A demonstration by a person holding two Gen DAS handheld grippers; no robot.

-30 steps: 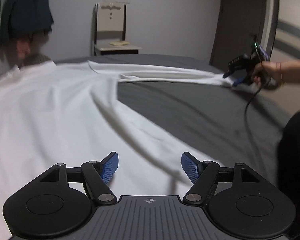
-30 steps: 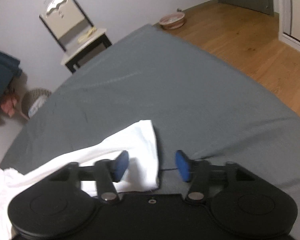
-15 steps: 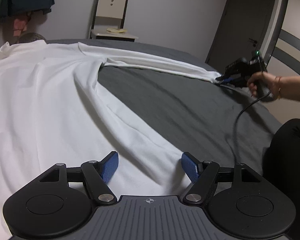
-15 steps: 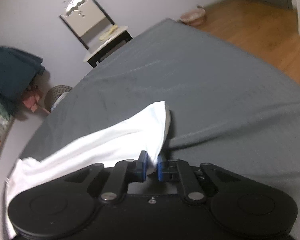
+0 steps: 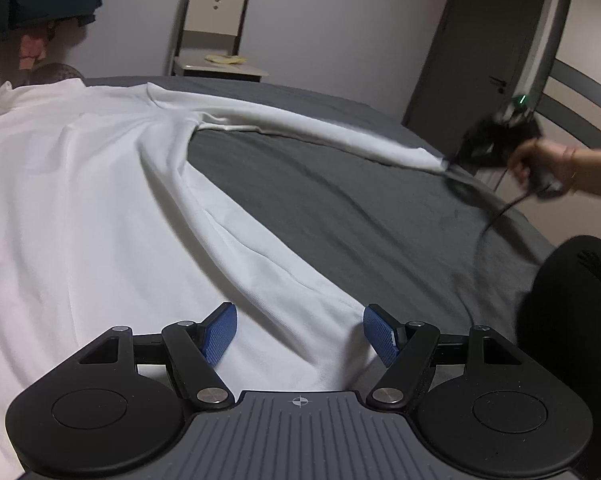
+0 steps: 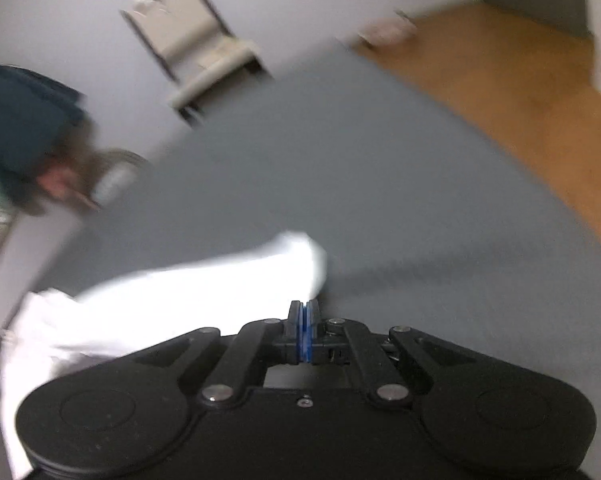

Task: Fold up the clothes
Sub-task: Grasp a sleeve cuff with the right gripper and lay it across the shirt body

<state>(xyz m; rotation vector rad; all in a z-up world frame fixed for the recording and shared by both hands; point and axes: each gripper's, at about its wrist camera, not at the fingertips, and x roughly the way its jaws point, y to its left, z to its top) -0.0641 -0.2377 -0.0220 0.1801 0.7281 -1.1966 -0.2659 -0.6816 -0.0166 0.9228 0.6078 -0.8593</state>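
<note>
One grey bed [image 5: 340, 208] filled the room beside a chair [image 5: 216, 36]. My left gripper [image 5: 299, 334] stayed spread over the white shirt [image 5: 80, 200]; my right gripper [image 6: 304, 314], gaping a second earlier, pinched its sleeve [image 6: 204, 284].

The white shirt [image 5: 100, 208] is soft matt cloth, smooth with loose folds. The bed [image 5: 360, 208] under it wears a dark grey matt sheet of finer weave. The left gripper [image 5: 299, 334] is matt black plastic with bright metal pivot pins, a ribbed grey plate, and blue pads [image 5: 219, 338] with a fine rough texture (like a grid). The floor [image 6: 520, 88] looks like warm, slightly glossy wood.
</note>
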